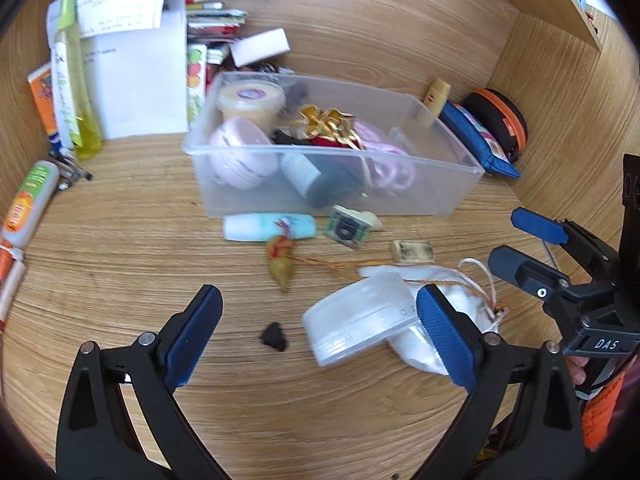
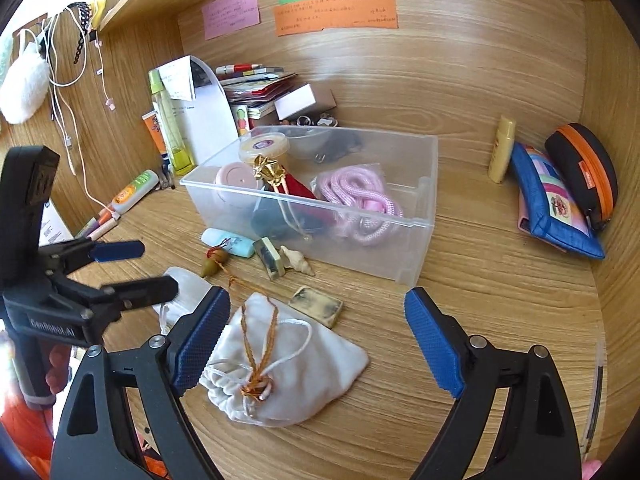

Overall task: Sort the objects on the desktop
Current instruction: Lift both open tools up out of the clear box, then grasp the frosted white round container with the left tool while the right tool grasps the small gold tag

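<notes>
A clear plastic bin (image 1: 460, 176) (image 2: 416, 240) holds jars, a pink cord and a gold-topped red ornament. In front of it lie a pale blue tube (image 1: 268, 227), an olive gourd charm (image 1: 282, 268), two small tiles (image 1: 412, 251) and a shell (image 2: 298, 260). My left gripper (image 1: 320, 336) (image 2: 156, 268) is open. A clear round box (image 1: 360, 328) lies between its fingers, close to the right one. My right gripper (image 2: 320, 340) (image 1: 508, 238) is open over a white drawstring pouch (image 2: 288, 376) (image 1: 460, 292), its left finger overlapping the pouch's edge.
Wooden walls enclose the desk at the back and on both sides. A blue pouch (image 2: 556, 208), an orange-trimmed black case (image 2: 584, 168) and a yellow bottle (image 2: 502, 148) stand at the right. Papers, books and tubes crowd the back left. A small black scrap (image 1: 274, 336) lies nearby.
</notes>
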`<state>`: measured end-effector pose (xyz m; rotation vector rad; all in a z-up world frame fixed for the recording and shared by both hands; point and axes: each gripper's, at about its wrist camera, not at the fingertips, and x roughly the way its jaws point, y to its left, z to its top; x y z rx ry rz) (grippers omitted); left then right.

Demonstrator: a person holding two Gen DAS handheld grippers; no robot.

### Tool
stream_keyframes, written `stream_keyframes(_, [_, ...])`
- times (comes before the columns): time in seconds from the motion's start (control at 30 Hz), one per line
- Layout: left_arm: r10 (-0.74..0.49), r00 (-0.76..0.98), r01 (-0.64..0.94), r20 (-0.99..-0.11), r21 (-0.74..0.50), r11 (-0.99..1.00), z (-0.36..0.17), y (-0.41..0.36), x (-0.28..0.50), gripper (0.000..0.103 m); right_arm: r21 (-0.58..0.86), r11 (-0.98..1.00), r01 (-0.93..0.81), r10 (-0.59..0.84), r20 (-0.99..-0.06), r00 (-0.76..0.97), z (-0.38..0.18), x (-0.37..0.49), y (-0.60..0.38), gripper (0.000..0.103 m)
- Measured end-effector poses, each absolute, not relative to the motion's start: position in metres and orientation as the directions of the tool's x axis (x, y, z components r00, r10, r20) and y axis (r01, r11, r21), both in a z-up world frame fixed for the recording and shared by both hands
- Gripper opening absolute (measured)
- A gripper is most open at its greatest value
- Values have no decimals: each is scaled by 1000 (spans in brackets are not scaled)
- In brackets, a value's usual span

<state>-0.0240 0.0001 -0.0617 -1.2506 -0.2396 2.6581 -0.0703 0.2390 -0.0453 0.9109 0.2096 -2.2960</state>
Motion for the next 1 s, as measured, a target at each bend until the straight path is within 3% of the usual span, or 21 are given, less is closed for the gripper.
stream_keyframes(0.3, [242, -597, -107, -765, -223, -969, -78, 14, -31, 99, 39, -812, 582, -451, -674, -585, -53, -97, 251, 85])
stream_keyframes(0.37, [236, -600, -104, -765, -217, -971, -81, 14, -30, 99, 42, -803, 595, -452, -694, -561, -59, -107, 249, 79])
stream_keyframes(0.43, [232, -603, -96, -763, -218, -971, -82, 12, -30, 99, 40, -790, 612, -449, -718, -532, -66, -115, 245, 62])
stream_keyframes(0.53, [221, -611, -89, -760, -211, -973, -83, 10, -31, 99, 47, -760, 648, -456, -749, -481, -78, -120, 237, 52])
stream_keyframes(1.0, [205, -617, -87, -760, -193, -977, -89, 4, -43, 99, 12, -680, 733, -451, -795, -406, -95, -116, 206, 49])
